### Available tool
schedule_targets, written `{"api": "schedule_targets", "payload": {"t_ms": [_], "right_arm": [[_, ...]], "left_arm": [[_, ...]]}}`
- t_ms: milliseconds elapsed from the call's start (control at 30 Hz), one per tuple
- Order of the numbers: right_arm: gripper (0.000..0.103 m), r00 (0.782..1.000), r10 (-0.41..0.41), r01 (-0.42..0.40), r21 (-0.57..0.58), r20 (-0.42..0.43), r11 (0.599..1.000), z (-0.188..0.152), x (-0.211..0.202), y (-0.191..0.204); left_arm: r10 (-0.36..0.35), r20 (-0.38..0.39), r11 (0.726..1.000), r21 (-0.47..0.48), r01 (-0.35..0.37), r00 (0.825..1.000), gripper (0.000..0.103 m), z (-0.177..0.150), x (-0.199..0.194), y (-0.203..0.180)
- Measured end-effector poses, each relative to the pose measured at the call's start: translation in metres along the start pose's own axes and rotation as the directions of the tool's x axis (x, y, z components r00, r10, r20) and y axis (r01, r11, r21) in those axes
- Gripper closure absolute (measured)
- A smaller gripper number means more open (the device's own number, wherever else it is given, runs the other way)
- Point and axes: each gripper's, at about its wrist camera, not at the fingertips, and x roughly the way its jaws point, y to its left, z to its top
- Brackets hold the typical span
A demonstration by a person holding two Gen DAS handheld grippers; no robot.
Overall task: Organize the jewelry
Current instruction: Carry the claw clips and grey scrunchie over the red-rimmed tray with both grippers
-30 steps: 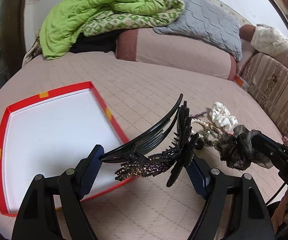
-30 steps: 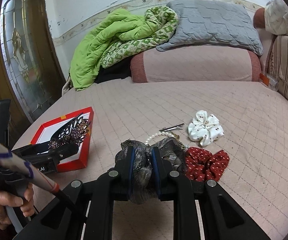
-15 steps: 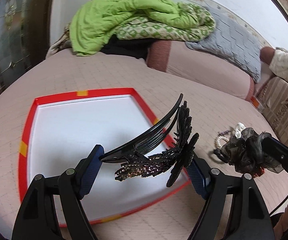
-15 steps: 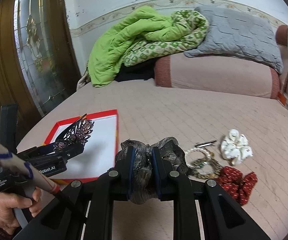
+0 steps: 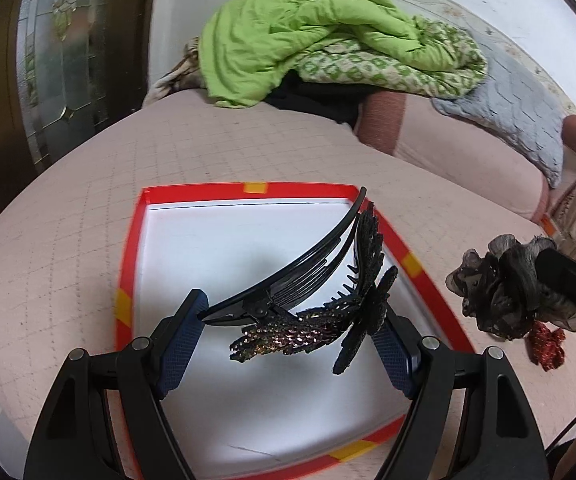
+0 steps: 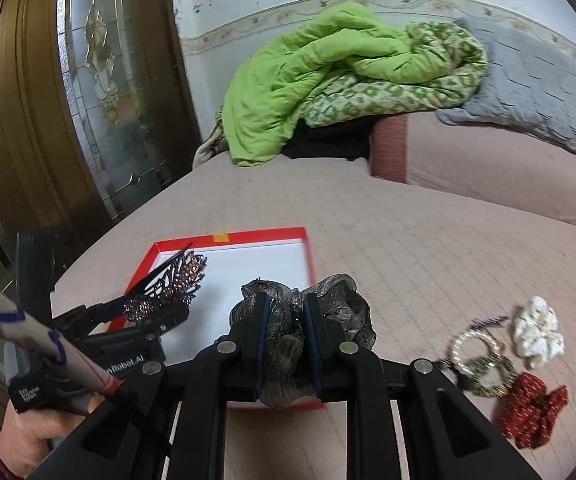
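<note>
Left wrist view has the left gripper (image 5: 288,332) with its jaws pinching a black sequined hair clip (image 5: 315,300) by its hinge end, the clip's prongs spread open. Over the last second the red-rimmed tray (image 5: 126,304) has slid from the side of this view to directly beneath the clip, so the clip now hangs above the tray's white floor, not touching it. That reads as the carry being nearly over, with lowering and release the likely step left.

The right gripper (image 6: 286,344) has its jaws pressed onto a dark gauze scrunchie (image 6: 339,312); it too has come closer to the tray and now sits over the tray's near right corner, beside the clip.

Still on the bed (image 6: 427,248), well apart from the tray, lie a pearl bracelet (image 6: 472,350), a white scrunchie (image 6: 537,332), a red dotted scrunchie (image 6: 527,408) and a small hairpin (image 6: 487,321).
</note>
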Motion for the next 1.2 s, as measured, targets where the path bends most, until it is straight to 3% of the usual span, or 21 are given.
{"api": "schedule_targets", "payload": {"t_ms": [500, 933, 1200], "right_arm": [[0.084, 0.997, 0.041, -0.043, -0.032, -0.064, 0.999, 0.034, 0.078, 0.036], [0.084, 0.991, 0.05, -0.055, -0.035, -0.123, 0.998, 0.056, 0.151, 0.044], [0.084, 0.988, 0.044, -0.051, -0.044, -0.148, 0.998, 0.057, 0.177, 0.044]], "left_arm": [[0.07, -0.027, 0.993, -0.092, -0.072, 0.997, 0.024, 0.03, 0.03, 0.042], [0.135, -0.085, 0.977, -0.151, -0.147, 0.987, 0.024, 0.053, 0.073, 0.063], [0.127, -0.128, 0.97, -0.192, -0.15, 0.984, 0.024, 0.056, 0.086, 0.071]]}}
